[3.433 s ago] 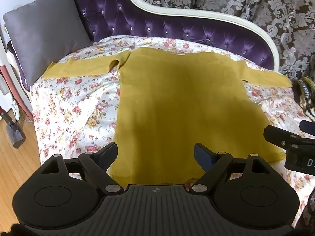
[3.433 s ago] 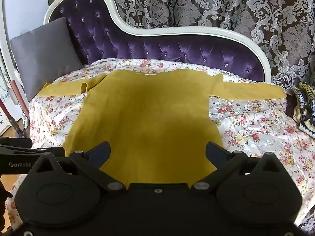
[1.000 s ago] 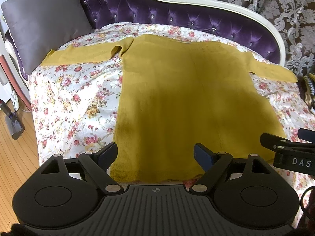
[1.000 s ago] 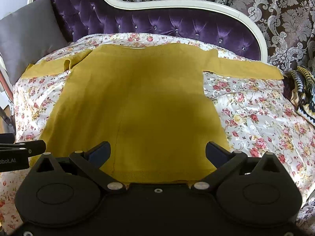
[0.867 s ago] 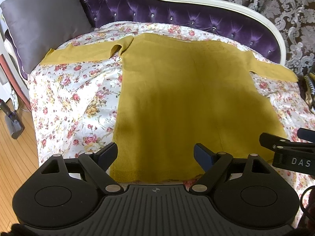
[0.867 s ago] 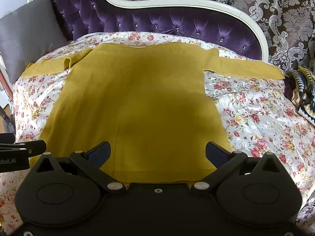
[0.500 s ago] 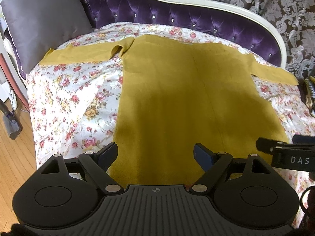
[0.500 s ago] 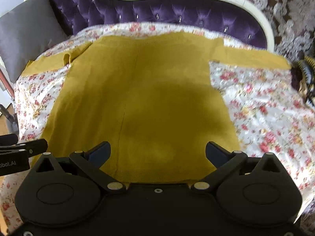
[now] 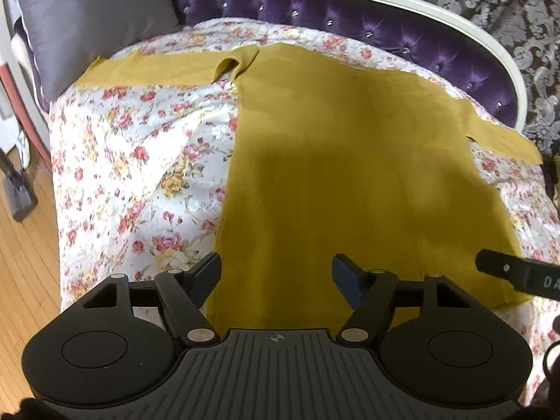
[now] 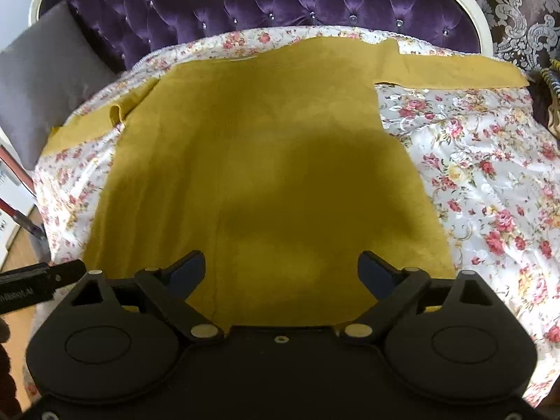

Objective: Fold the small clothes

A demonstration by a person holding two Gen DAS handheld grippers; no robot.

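Note:
A mustard-yellow long-sleeved sweater [image 9: 332, 161] [image 10: 266, 161] lies flat on the floral bedspread [image 9: 133, 161], with one sleeve stretched out to each side. My left gripper [image 9: 276, 273] hovers over the left part of the near hem. Its jaws are closing, the cloth lies below them, and nothing is pinched. My right gripper [image 10: 281, 267] hangs over the right part of the hem. It is wide and closing slightly, with no cloth gripped. The other tool's black finger shows at the edge of each view, the right one [image 9: 507, 269] and the left one [image 10: 38, 276].
A purple tufted backrest [image 9: 350, 17] with a white frame curves behind the bed. A grey cushion [image 9: 91, 17] leans at the far left. Wooden floor [image 9: 24, 262] and a grey floor tool [image 9: 17, 192] lie left of the bed. Striped fabric [image 10: 553, 84] sits at the right edge.
Both grippers have come down and closer to the sweater's near hem. The left jaws have narrowed noticeably and the right jaws a little. The sweater has not moved.

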